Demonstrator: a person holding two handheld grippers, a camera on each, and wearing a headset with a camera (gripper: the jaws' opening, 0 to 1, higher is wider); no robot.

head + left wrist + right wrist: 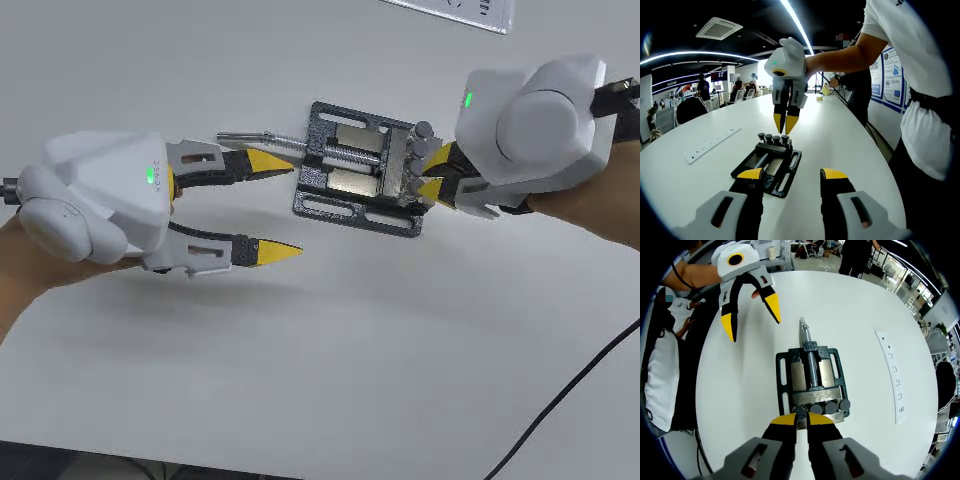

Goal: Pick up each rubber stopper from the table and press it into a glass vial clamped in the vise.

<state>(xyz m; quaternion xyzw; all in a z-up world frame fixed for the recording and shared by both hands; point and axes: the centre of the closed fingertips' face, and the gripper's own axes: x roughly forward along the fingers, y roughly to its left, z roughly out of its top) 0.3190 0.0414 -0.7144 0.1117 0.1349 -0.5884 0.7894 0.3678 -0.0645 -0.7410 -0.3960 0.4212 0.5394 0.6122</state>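
Worktop (340, 360): white and round-edged. The vise (352, 172) is dark metal and lies flat at upper centre of the head view. Its screw handle (250, 137) points toward frame left.

Glass vials: four stand in a row, clamped between the vise jaws at the end away from the handle. Each vial is capped with a dark rubber stopper (418, 148). In the right gripper view the row (822, 408) runs just above that view's own jaws, at lower centre. In the left gripper view the stoppers (773, 137) stand along the far edge of the vise (771, 166).

Right hand-held gripper (434, 174): jaws narrow, yellow tips close together. The tips sit at the end stopper (800, 412), which is leftmost of the row in the right gripper view. Nothing is seen between the tips. From the left gripper view, this hand-held gripper (784, 125) points straight down with its tips just above the stoppers. Whether it touches the stopper cannot be told.

Left hand-held gripper (287, 205): jaws wide, holding nothing. It hangs at centre left of the head view, beside the handle end of the vise, with its upper tip near the handle. It does not touch the vise.

Also on the worktop: a white power strip (892, 375) lies at frame right of the right gripper view, well apart from the vise (812, 372). A dark cable (560, 400) crosses the lower right of the head view.
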